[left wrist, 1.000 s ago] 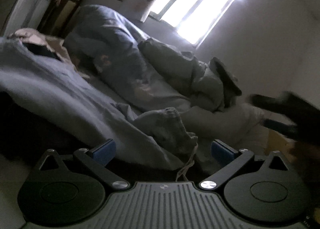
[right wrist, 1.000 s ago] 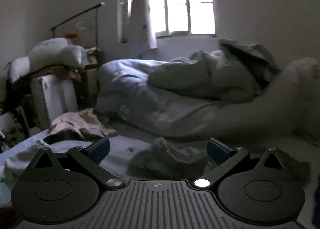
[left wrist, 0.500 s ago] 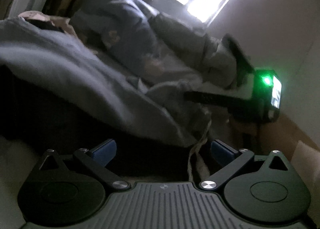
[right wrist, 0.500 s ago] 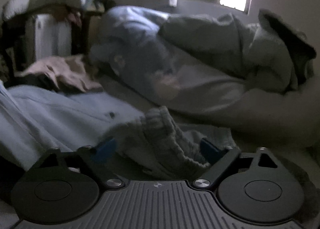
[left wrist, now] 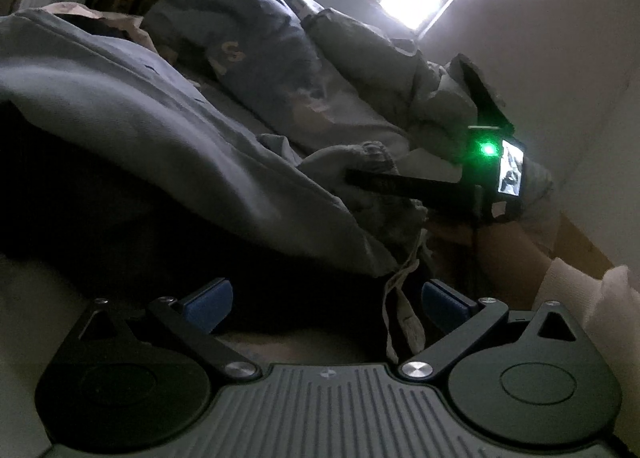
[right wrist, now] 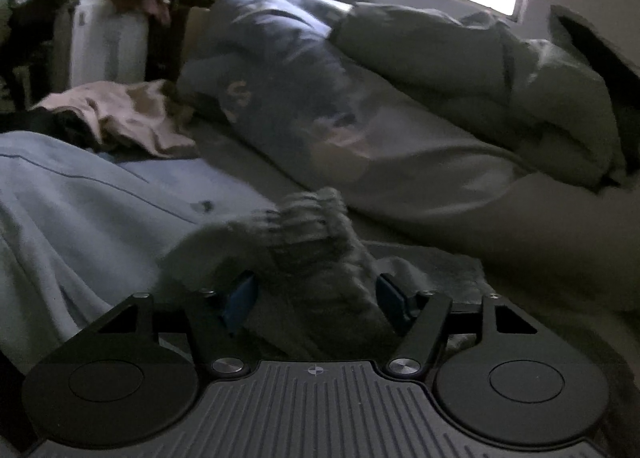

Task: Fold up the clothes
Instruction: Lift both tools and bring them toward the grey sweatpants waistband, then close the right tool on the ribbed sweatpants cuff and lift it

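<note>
Right gripper with jaws just been closing around the ribbed grey garment bunched between its pads, not yet clearly pinched, likely to lift it for folding; left gripper wide, empty, drawstring dangling between.

Right between my right gripper's jaws sits a crumpled grey garment with a ribbed cuff, bunched up on the bed. Left of it, a pale blue buttoned garment lies spread flat.
</note>
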`<state>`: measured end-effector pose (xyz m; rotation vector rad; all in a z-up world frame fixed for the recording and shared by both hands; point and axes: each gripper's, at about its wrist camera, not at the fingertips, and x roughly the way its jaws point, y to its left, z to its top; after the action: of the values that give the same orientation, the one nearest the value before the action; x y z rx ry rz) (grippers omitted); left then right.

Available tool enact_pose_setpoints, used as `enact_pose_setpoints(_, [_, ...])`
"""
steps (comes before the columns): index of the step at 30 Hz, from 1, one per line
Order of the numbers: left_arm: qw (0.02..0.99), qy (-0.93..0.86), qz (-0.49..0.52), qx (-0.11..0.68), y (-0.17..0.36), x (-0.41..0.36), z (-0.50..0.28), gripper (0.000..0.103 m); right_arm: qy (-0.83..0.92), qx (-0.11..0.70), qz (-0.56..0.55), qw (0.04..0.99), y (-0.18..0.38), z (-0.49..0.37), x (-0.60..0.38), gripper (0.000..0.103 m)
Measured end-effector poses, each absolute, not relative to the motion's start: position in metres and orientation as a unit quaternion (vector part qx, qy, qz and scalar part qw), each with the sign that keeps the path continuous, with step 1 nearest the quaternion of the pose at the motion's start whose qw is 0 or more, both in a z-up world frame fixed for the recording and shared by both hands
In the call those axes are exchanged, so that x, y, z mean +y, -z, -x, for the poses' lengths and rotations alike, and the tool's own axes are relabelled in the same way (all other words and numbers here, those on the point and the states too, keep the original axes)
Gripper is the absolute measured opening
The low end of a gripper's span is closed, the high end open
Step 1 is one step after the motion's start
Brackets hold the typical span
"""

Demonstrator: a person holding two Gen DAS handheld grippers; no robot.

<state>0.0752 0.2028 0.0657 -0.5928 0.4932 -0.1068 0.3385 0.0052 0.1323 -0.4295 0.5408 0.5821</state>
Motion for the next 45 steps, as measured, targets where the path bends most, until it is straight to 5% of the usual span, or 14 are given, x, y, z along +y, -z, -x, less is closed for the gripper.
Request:
enact_pose_setpoints(9, [0.918, 0.099, 0.305, 0.233, -0.07, 0.205, -0.077, 0.103, -0.3, 0.277, 0.262, 0.875, -0.124, -0.338, 0.035, 0.071])
enact_pose_setpoints(14, [0.919, 0.1, 0.309, 0.222, -0.071, 0.208, -0.074, 0.103, -0.285, 0.289, 0.263, 0.875, -0.118, -0.328, 0.044, 0.044])
enact_pose_setpoints(16, [0.92, 0.099, 0.31, 0.218, -0.073, 0.209, -0.074, 0.103, -0.265, 0.283, 0.258, 0.885, -0.122, -0.325, 0.043, 0.014])
enact_pose_setpoints(37, [0.917, 0.091, 0.365, 0.135, -0.089, 0.239, -0.048, 0.103, -0.244, 0.13, -0.044, 0.96, -0.322, -0.181, -0.108, 0.01])
enact_pose_setpoints(45, [0.947, 0.111, 0.301, 0.011, -0.123, 0.238, -0.011, 0.103, -0.228, 0.058, -0.092, 0.968, -0.389, -0.099, -0.131, 0.009])
